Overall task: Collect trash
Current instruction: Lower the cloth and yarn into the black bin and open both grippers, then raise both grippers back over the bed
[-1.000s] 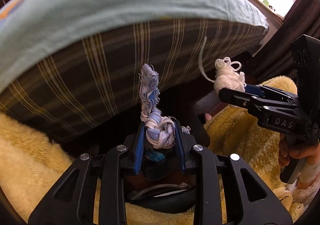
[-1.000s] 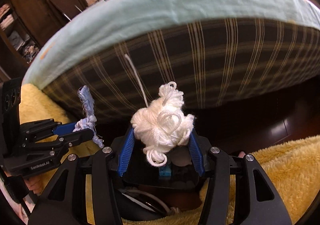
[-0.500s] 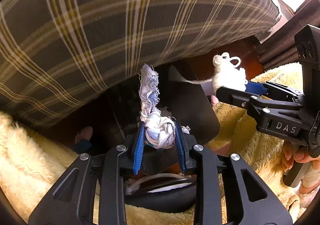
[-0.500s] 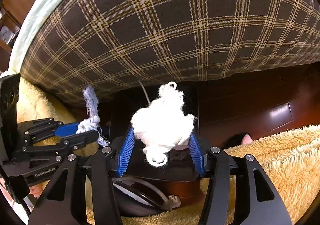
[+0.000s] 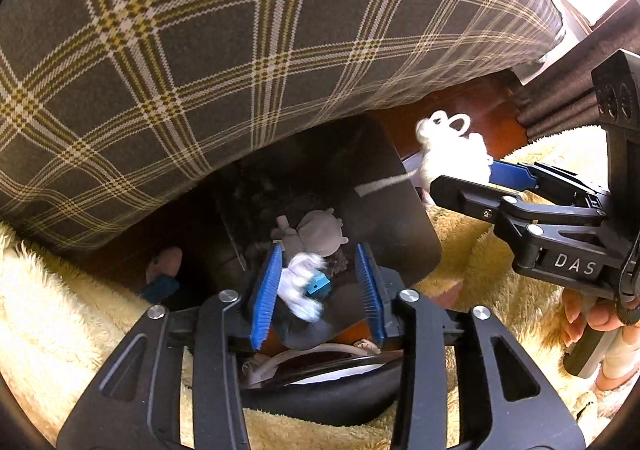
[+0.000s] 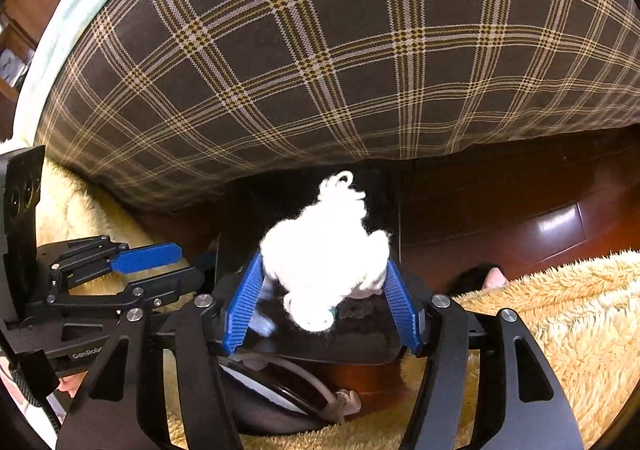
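Bin [image 5: 400, 226] mouth sits directly below both grippers. Your left gripper [image 5: 318, 282] jaws are opening, rag scrap [image 5: 298, 284] dropping free; right gripper [image 6: 324, 298] jaws are opening around the yarn wad [image 6: 324, 250].

Brown plaid mattress [image 6: 320, 62] above dark glossy wood floor [image 6: 520, 226]; yellow fluffy rug [image 6: 560, 310] below.

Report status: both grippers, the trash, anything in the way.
Left gripper opening, rag scrap dropping loose between the jaws. Right gripper opening, white yarn ball between them. Both above the black bin; nothing in the way.
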Demonstrator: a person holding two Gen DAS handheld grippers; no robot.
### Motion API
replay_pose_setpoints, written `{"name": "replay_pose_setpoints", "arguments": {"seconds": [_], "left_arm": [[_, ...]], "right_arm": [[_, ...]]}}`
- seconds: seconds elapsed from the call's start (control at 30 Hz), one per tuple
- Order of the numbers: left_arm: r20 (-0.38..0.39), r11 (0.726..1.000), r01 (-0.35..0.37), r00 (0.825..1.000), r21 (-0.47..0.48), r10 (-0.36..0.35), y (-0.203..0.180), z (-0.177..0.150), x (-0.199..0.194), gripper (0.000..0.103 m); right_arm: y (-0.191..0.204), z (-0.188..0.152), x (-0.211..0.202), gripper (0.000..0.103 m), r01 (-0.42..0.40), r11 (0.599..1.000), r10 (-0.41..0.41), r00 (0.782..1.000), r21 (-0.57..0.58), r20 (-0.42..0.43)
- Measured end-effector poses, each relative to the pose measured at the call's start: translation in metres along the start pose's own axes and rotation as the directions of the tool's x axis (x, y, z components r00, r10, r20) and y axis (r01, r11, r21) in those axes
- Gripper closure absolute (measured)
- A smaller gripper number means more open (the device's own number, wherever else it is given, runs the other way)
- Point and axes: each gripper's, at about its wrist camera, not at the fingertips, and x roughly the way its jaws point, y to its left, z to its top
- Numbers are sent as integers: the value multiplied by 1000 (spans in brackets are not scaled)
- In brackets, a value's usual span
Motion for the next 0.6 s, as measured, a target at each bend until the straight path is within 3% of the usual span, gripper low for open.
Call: {"name": "replay_pose_setpoints", "arguments": {"seconds": [0.17, 0.33, 0.43, 0.5, 0.6], "left_arm": [[2, 1000, -5, 1000, -2, 5, 2, 1, -2, 62], [14, 1000, -24, 1000, 3, 24, 1, 3, -10, 55], [46, 999, -34, 998, 14, 34, -1, 5, -23, 40], [90, 999, -40, 995, 28, 38, -4, 7, -40, 24], [160, 995, -86, 984, 48, 77, -7, 13, -67, 17]], "right_arm": [[-7, 5, -7, 39, -1, 1000, 1, 1000, 15, 10], [-13, 12, -29, 28, 3, 1000, -4, 998, 24, 59], [-15, 21, -52, 18, 28, 999, -30, 992, 21, 123], [-14, 29, -70, 16, 53, 999, -54, 983, 11, 174], [-12, 43, -99, 16, 110, 994, -104, 963, -10, 249]]}}
